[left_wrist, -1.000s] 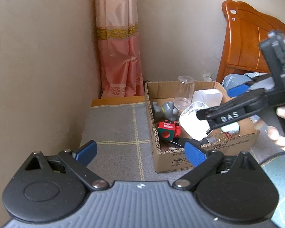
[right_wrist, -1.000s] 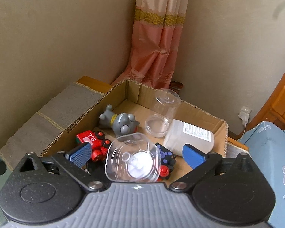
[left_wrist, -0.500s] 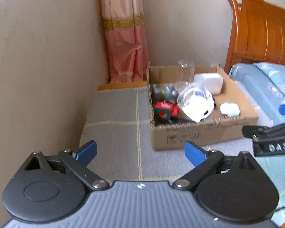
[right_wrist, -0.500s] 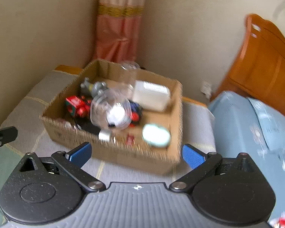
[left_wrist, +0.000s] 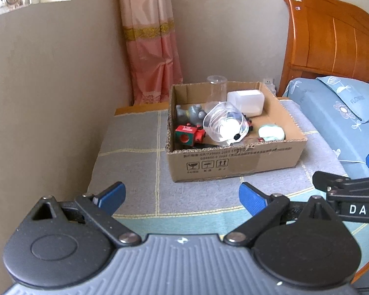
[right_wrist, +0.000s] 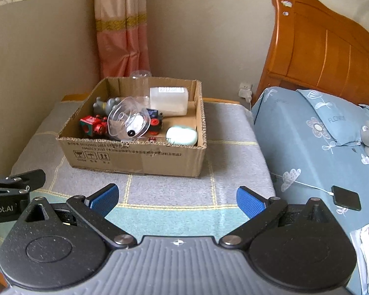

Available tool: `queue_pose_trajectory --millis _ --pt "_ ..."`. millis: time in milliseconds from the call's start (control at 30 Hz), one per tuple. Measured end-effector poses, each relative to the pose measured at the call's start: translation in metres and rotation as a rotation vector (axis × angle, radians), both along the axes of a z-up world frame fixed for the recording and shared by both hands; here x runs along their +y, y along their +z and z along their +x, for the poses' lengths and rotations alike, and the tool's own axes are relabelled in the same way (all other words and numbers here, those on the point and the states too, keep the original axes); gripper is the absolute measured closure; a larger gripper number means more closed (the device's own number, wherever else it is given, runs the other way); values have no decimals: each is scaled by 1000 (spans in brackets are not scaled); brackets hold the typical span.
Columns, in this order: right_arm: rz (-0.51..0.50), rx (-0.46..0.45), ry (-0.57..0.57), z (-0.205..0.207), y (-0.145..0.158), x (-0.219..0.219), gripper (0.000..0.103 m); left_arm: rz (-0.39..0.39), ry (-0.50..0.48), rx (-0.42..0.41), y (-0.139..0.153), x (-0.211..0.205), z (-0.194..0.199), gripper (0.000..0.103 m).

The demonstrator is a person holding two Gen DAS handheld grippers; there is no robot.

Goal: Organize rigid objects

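A cardboard box [left_wrist: 236, 163] [right_wrist: 135, 157] stands on a grey checked cloth. Inside lie a clear plastic lid [left_wrist: 225, 124] [right_wrist: 129, 120], a grey toy animal [left_wrist: 192, 114] [right_wrist: 105, 104], a red toy block [left_wrist: 188, 135] [right_wrist: 92, 125], a white plastic container [left_wrist: 246, 102] [right_wrist: 168, 100], a clear cup [left_wrist: 216, 87] and a mint case [left_wrist: 270, 132] [right_wrist: 182, 135]. My left gripper [left_wrist: 182, 195] is open and empty, well short of the box. My right gripper [right_wrist: 177, 196] is open and empty, also short of the box.
A bed with blue floral bedding [right_wrist: 319, 147] and a wooden headboard [right_wrist: 332, 56] lies to the right. A black phone [right_wrist: 346, 198] on a white cable rests on the bed. A wall and pink curtain [left_wrist: 150, 49] stand behind and left.
The right gripper let go of the clear lid, which now lies in the box. Both grippers pulled back away from the box.
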State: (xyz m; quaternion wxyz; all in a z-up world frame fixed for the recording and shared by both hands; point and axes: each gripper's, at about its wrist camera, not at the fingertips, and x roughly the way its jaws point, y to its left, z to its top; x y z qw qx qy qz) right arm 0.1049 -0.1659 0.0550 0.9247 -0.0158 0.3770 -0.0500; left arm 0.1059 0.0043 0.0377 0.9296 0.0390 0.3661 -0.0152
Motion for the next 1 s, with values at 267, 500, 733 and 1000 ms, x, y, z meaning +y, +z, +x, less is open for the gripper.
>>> queue_pose_trajectory --millis 267,500,733,1000 --pt "12 -33 -1 -6 8 -4 0 34 14 -13 6 -6 -4 5" --pt "20 -36 -1 -7 9 -5 0 40 13 -10 7 -9 -4 5" --pt "18 -38 -5 -7 9 -6 0 40 17 -10 7 -9 -5 5" --pt "15 -37 -4 -7 10 -6 0 33 21 -9 8 -7 -5 5"
